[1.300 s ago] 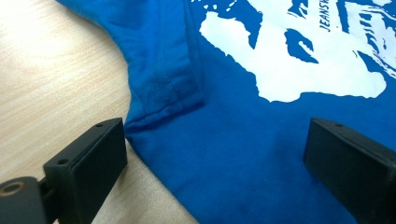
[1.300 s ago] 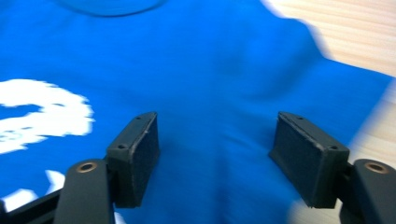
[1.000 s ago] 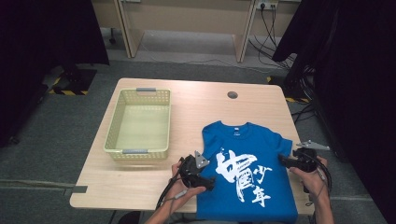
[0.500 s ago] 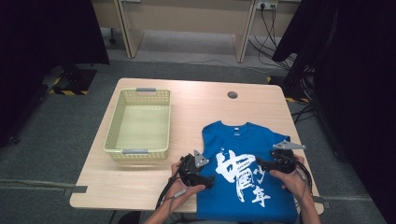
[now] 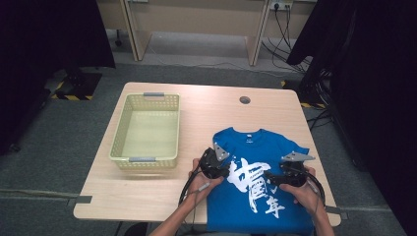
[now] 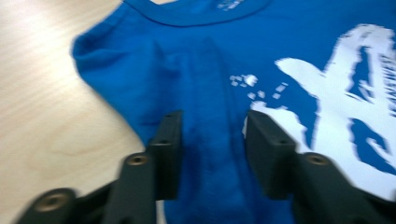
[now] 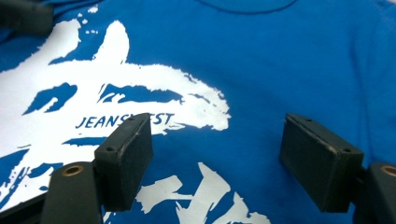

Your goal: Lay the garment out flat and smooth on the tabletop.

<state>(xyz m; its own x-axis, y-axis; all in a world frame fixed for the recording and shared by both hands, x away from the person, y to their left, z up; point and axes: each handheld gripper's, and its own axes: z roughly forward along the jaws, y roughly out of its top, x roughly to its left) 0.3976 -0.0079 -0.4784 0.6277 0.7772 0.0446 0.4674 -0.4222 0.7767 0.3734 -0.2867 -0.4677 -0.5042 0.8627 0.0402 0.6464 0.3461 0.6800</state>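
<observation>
A blue T-shirt [image 5: 255, 187] with a large white brush-stroke print lies flat on the pale wooden table [image 5: 216, 110], filling the table's 5 o'clock area, its collar toward 12 o'clock and its hem over the near edge.

The left gripper [image 5: 230, 173] rests on the shirt's edge at 9 o'clock of the print, by the sleeve. In the left gripper view its jaws have just been closing; they stand partly apart, with a raised ridge of blue cloth [image 6: 212, 121] running between them. The blurred picture does not show whether the pads press on that ridge.

The right gripper [image 5: 268, 178] lies on the shirt at 3 o'clock of the print, pointing toward the left one, the two near each other across the chest. In the right gripper view its jaws stand spread wide, with flat cloth below them and nothing pinched.

Small blue lettering inside the white print reads "JEANS", then letters hidden by a jaw, then "EST" [image 7: 98, 122].

An empty pale green plastic basket [image 5: 146, 132] sits at 9 o'clock of the shirt, well apart from both grippers.
</observation>
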